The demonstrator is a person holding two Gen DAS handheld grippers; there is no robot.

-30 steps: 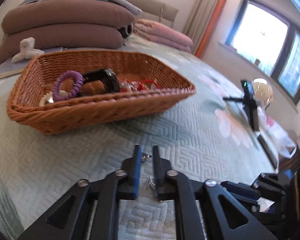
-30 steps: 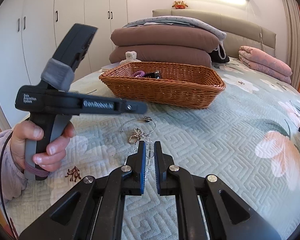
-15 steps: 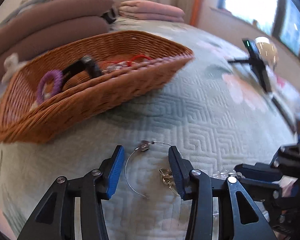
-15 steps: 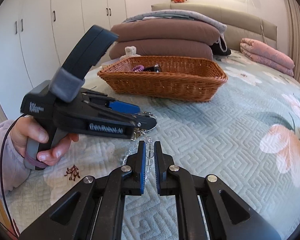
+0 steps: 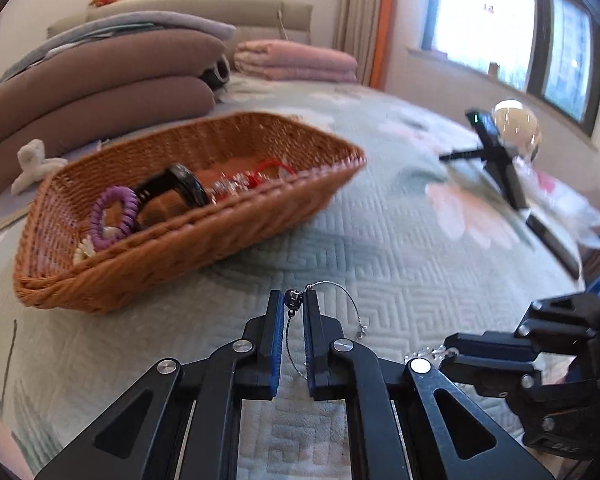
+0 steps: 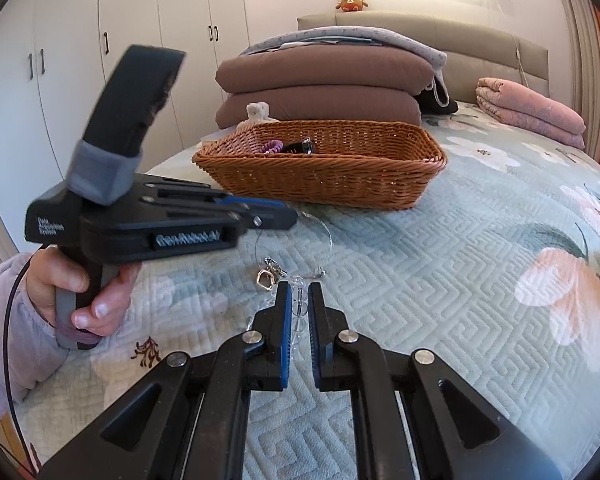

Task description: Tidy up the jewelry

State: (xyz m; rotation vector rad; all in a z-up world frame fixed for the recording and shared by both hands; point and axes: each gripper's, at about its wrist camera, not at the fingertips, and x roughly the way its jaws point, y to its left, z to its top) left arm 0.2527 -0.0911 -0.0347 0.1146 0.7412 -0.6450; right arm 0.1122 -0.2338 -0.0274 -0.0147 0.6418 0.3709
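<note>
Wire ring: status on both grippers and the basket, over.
Left gripper just closed, shut on wire ring clasp. Right gripper shut on clear bead strand. Wicker basket ahead, path unobstructed.

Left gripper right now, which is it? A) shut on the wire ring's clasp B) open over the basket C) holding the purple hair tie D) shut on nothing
A: in the left wrist view the left gripper has its pads closed on the clasp of the wire ring, short of the basket; the jaws have just been closing.
</note>
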